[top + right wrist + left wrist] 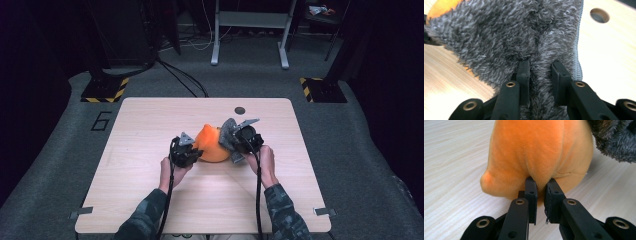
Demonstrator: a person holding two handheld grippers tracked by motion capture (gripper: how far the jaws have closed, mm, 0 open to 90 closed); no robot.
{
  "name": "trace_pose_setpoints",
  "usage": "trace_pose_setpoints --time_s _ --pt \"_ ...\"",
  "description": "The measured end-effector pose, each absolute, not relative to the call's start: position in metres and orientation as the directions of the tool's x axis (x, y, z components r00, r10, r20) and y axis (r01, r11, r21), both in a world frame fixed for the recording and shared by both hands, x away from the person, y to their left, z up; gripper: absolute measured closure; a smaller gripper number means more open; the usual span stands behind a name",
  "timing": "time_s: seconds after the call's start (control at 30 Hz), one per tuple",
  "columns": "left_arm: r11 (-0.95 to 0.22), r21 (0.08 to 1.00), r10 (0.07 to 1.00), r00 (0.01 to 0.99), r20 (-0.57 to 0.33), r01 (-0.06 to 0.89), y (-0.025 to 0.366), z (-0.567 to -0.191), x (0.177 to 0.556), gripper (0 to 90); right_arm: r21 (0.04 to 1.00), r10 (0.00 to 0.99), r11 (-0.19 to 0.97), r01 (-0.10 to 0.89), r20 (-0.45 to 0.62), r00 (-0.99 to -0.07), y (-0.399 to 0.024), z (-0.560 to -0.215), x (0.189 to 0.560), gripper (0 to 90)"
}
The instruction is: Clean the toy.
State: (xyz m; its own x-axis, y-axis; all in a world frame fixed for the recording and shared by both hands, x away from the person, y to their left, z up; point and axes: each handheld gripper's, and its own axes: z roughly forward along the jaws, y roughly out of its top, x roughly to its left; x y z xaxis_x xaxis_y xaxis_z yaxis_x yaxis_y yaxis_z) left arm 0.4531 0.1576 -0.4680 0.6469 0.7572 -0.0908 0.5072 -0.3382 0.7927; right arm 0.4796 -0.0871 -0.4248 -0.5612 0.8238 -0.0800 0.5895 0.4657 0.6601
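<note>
An orange plush toy (pixel 210 145) sits at the middle of the wooden table (pixel 150 195). A grey fluffy cloth (pixel 227 132) lies against its right side. My left gripper (pixel 194 150) meets the plush from the left. In the left gripper view my left gripper (pixel 541 182) is shut on a pinched fold of the orange plush (pixel 536 150), with the grey cloth (pixel 616 140) at the upper right. My right gripper (pixel 236 144) comes in from the right. In the right gripper view my right gripper (pixel 540 63) is shut on a ridge of the grey cloth (pixel 506 32).
A round hole (pixel 240 110) marks the tabletop behind the toy. Bare wood surrounds the toy on all sides. Beyond the table are grey carpet, a white desk frame (pixel 250 30) and black stands with yellow-striped bases (pixel 105 90).
</note>
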Motion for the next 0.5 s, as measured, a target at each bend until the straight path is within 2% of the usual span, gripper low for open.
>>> trace_pose_setpoints --time_s 0.17,0.3,0.5 --pt "-0.323 0.798 0.749 0.652 -0.113 0.509 0.157 -0.461 0.452 82.0 0.685 0.815 0.471 0.556 -0.098 -0.571 -0.084 -0.409 0.473 71.3" --pt "-0.3 0.796 0.746 0.649 -0.147 0.526 0.152 -0.455 0.449 81.9 0.691 0.782 0.521 0.501 -0.151 -0.605 -0.067 -0.392 0.466 71.1" --pt "-0.316 0.782 0.742 0.654 -0.149 0.537 0.148 -0.454 0.445 81.7 0.654 0.755 0.583 0.482 -0.215 -0.62 -0.042 -0.399 0.468 71.1"
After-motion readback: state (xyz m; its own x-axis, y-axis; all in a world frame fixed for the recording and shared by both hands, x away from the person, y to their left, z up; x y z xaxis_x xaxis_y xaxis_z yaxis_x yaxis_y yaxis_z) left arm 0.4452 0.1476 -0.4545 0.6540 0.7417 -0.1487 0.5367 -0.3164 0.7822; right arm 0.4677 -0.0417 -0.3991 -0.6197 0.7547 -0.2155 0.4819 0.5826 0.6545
